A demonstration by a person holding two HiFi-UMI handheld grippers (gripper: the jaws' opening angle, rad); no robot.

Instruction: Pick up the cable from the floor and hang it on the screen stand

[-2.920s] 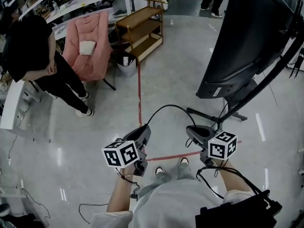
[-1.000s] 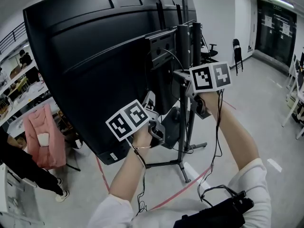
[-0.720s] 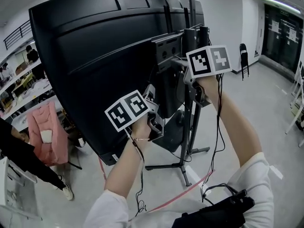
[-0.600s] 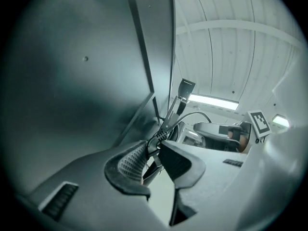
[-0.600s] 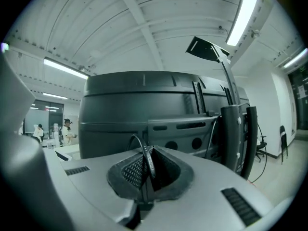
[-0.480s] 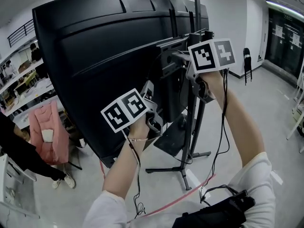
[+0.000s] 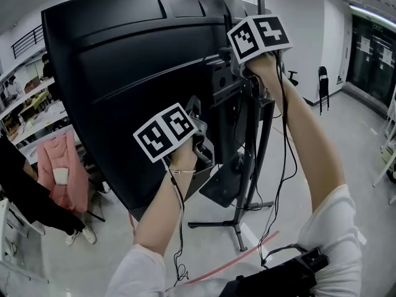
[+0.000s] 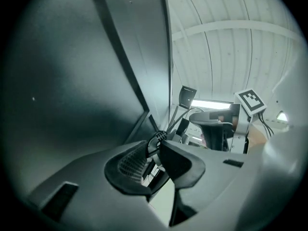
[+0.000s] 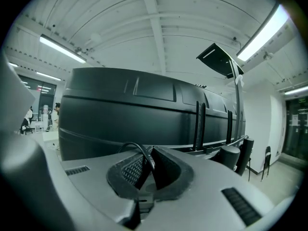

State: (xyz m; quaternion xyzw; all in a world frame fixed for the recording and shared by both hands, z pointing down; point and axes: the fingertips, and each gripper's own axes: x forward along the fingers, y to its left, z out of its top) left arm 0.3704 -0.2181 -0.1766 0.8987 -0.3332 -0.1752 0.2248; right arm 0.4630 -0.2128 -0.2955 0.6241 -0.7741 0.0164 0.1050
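Note:
The big black screen [image 7: 124, 73] shows its back, mounted on a black stand [image 7: 250, 159]. My right gripper [image 7: 226, 55] is raised to the top of the stand's mounting bracket [image 7: 223, 85], shut on a thin black cable [image 9: 137, 149] that arches over its pads. My left gripper [image 7: 193, 108] is lower, close against the screen's back, shut on the cable's ribbed end [image 8: 158, 137], which pokes out between its fingertips. In the head view the cable between the two grippers is hidden. The left gripper view shows my right gripper's marker cube [image 8: 250, 100] beyond.
The stand's base legs [image 7: 216, 223] spread on the grey floor, crossed by a red tape line [image 7: 238, 257]. At the left are a person in black [image 7: 18, 190], a pink chair [image 7: 59, 169] and tables. A black chair [image 7: 323, 82] stands at the back right.
Both grippers have come up from near the floor to the back of the screen. In the last second my right gripper rose up and left along the stand; the left one stayed put.

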